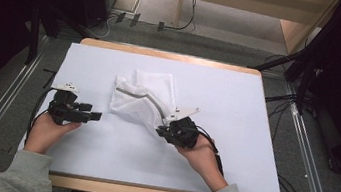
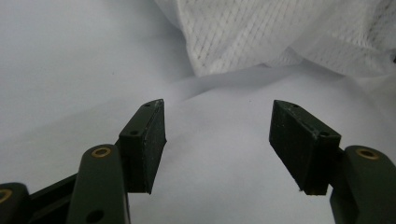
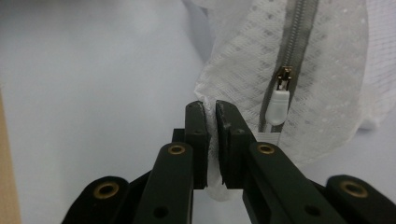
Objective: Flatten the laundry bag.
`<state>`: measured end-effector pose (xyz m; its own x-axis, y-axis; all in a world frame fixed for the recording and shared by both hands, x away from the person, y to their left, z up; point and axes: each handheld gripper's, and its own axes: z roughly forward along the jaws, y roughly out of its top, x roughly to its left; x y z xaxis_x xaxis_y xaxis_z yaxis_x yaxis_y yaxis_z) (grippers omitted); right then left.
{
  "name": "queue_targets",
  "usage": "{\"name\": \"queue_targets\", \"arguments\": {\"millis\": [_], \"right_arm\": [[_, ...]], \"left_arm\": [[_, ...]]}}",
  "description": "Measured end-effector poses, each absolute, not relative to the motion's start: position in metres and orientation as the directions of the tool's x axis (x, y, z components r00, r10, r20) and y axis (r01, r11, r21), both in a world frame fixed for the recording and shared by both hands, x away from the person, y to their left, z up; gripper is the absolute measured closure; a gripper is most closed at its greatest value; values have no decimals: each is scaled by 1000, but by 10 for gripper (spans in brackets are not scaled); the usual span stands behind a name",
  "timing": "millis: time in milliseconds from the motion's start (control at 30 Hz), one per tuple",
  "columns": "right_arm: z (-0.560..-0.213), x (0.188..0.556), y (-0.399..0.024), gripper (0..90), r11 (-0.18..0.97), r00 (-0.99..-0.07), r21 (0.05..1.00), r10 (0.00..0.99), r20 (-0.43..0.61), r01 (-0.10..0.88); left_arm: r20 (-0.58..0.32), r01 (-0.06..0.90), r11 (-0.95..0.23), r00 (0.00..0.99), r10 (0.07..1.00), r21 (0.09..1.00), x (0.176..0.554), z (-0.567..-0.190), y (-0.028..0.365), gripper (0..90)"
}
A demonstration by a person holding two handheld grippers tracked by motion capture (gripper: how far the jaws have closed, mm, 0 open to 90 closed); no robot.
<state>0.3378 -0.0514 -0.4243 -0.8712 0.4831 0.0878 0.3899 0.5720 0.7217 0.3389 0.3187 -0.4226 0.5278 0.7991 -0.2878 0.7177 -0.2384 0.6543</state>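
Right gripper view, white mesh bag (image 3: 308,93), grey zipper (image 3: 292,42), right gripper (image 3: 212,109) pinching its edge, left gripper (image 2: 217,135) spread wide.

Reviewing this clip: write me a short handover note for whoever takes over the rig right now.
Right gripper: shut on a corner of the white mesh bag, beside the zip pull.
Left gripper: open, empty, resting on the table short of the bag's other end.
The bag lies crumpled mid-table, its grey zipper facing up.
Done: one corner gripped.
Left: probably take the far end with the left gripper and work the zipper.
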Motion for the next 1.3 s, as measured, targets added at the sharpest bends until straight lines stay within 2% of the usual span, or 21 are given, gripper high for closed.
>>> {"name": "queue_targets", "arguments": {"millis": [533,667,800,933,1200,1300], "right_arm": [[-439,296,-57,853,591,-882,688,444,159,421],[-441,293,-60,789,596,-879,680,451,157,427],[-435,293,-71,697,546,-864,709,469,183,446],[-425,293,-86,652,503,-850,740,496,174,446],[-423,319,-99,645,461,-805,751,573,154,472],[-425,334,-99,636,449,-788,751,596,152,484]], "left_arm": [[-274,704,-271,557,784,656,357,-426,310,373],[-270,703,-285,566,778,652,363,-427,306,372],[-276,704,-293,574,771,647,371,-430,302,372],[-283,708,-291,573,769,643,376,-431,300,372],[-312,734,-276,554,772,620,383,-437,298,396],[-320,746,-265,539,779,611,383,-438,298,452]]}}
